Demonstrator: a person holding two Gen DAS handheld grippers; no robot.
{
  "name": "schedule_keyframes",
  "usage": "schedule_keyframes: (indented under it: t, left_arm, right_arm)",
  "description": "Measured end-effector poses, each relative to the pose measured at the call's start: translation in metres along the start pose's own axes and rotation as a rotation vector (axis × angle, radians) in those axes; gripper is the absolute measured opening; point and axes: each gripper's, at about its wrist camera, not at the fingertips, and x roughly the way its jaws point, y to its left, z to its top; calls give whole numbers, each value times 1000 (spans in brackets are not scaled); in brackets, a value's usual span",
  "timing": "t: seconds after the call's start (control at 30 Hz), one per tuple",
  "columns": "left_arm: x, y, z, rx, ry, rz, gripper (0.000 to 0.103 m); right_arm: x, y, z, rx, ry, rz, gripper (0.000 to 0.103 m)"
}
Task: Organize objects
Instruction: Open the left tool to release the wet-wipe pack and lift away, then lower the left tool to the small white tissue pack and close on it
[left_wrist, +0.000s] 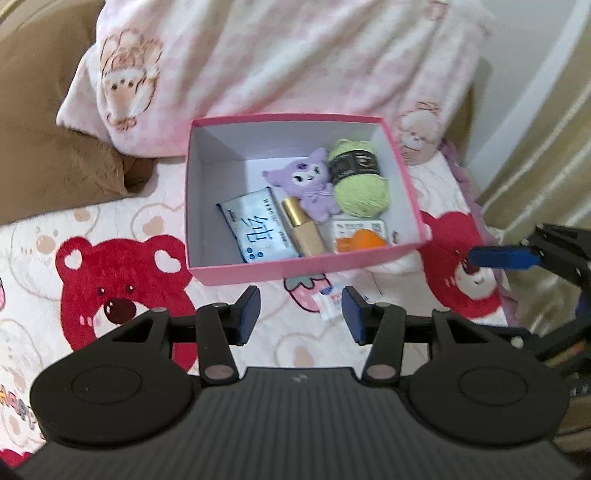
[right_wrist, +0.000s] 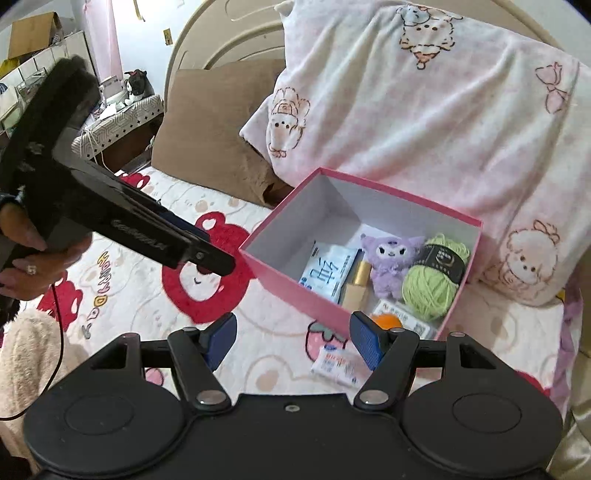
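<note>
Left gripper (left_wrist: 301, 314) released, nothing between fingers. Right gripper (right_wrist: 293, 341) likewise released, empty. Pink box (left_wrist: 258, 269) on bed, frame centre, holds plush (left_wrist: 314, 184), yarn (left_wrist: 360, 184), tissue pack (left_wrist: 255, 230), gold bottle (left_wrist: 303, 229), orange item (left_wrist: 364, 238). Sachet (left_wrist: 330, 301) on bedspread just below box, outside it.

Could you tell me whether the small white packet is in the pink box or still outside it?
Outside: the packet lies on the bedspread in front of the box.
</note>
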Motion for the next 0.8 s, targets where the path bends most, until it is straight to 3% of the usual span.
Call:
schedule_keyframes:
  t: [0.33, 0.6, 0.8]
  left_arm:
    - [-13, -20, -33, 35, -59, -17, 59]
    - [38, -17, -52, 0, -25, -88, 63]
    - [84, -5, -61, -19, -18, -76, 63]
  right_arm:
    - [-13, 11, -10, -91, 60, -76, 81]
    - [18, -7, -41, -23, 55, -20, 81]
    - [56, -18, -63, -7, 41, -5, 82]
